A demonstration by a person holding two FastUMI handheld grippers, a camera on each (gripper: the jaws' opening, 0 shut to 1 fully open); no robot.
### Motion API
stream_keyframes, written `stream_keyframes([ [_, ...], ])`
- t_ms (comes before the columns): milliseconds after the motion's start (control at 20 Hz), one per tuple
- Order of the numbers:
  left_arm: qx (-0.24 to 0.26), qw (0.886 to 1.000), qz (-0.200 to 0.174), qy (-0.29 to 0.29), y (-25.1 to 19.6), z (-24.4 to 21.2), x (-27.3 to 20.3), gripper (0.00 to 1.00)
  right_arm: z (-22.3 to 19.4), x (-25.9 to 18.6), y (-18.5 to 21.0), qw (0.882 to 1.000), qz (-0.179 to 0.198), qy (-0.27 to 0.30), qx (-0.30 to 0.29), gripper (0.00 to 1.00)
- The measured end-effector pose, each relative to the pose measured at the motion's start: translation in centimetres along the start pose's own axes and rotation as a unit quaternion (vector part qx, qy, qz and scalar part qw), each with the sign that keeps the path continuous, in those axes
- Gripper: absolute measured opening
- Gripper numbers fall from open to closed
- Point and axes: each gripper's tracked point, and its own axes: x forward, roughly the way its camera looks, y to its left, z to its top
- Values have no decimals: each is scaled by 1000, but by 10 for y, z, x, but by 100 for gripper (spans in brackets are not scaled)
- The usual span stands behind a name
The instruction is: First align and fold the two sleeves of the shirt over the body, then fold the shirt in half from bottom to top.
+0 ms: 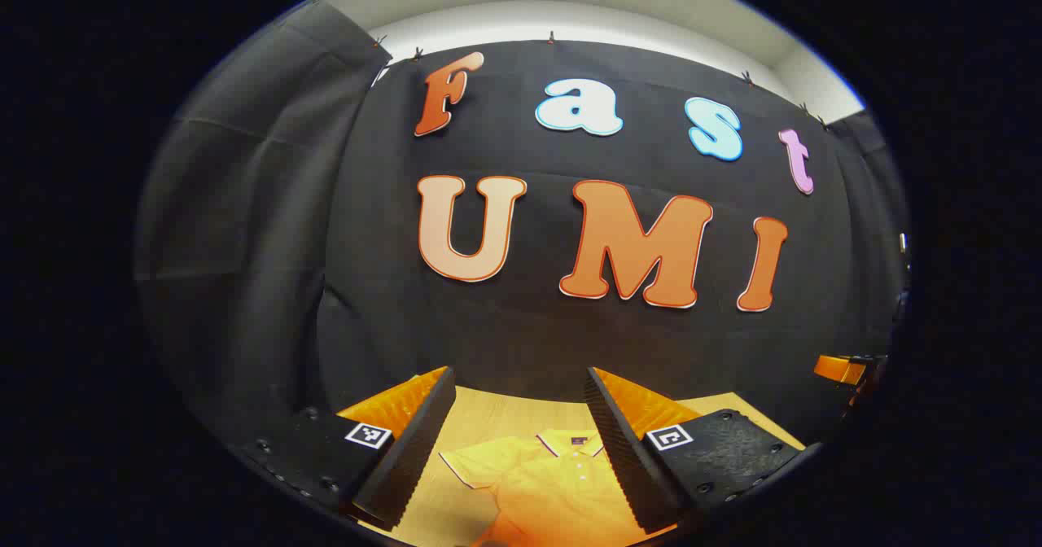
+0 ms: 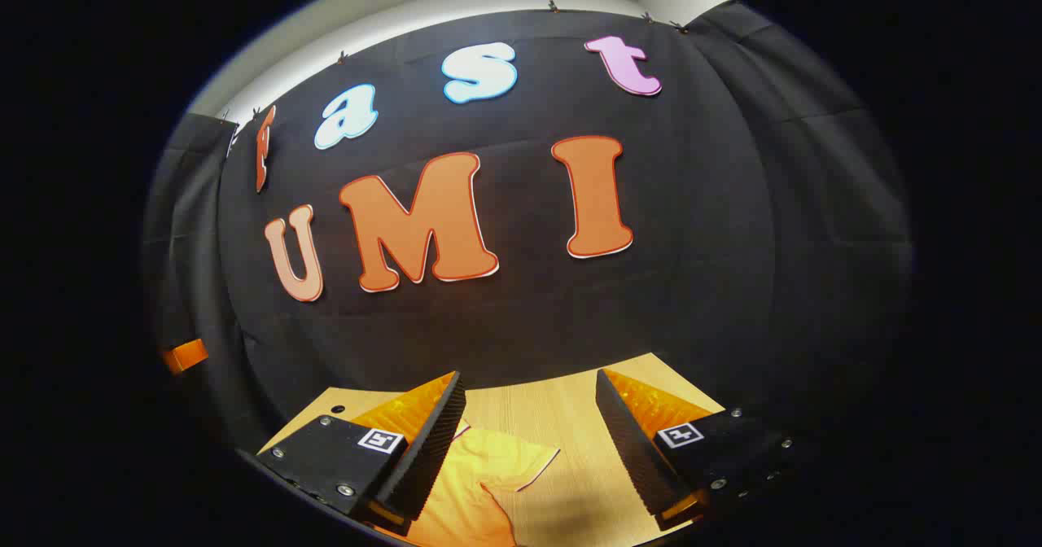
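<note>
Both pairs of tongs hang in the air above the work, spread wide and holding nothing. In the left gripper view the left tongs frame the upper part of a bright yellow short-sleeved polo shirt that lies flat, collar pointing toward twelve o'clock, buttons and placket facing up. One short sleeve sticks out toward nine o'clock from the body, spread on the pale wooden surface and not yet turned in.

In the right gripper view the right tongs hover over the other side of the garment, where its second sleeve reaches out toward three o'clock, its edge trimmed in a dark line, again lying open on the wood. The fingers sit clear of the cloth; I judge neither touches it.

Beyond the shirt the surface runs back to the black cloth wall at twelve o'clock.

By my reckoning the job has barely begun: both sleeves remain unfolded, and the bottom-to-top fold is entirely ahead. The hem lies below what either view takes in, so I cannot say how it sits.
</note>
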Motion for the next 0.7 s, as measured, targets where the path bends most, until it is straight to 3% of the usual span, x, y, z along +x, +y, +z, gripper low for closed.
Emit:
stream_keyframes([
  [150,25,1000,-8,7,-8,-5,19,98,-6,-2,-5,999,-17,9,-33,98],
  [400,5,998,-43,41,-15,-25,45,98,-8,-12,0,997,-46,11,-69,97],
  [700,-42,996,-50,58,3,-35,55,98,-9,-5,31,998,-33,27,-46,98],
])
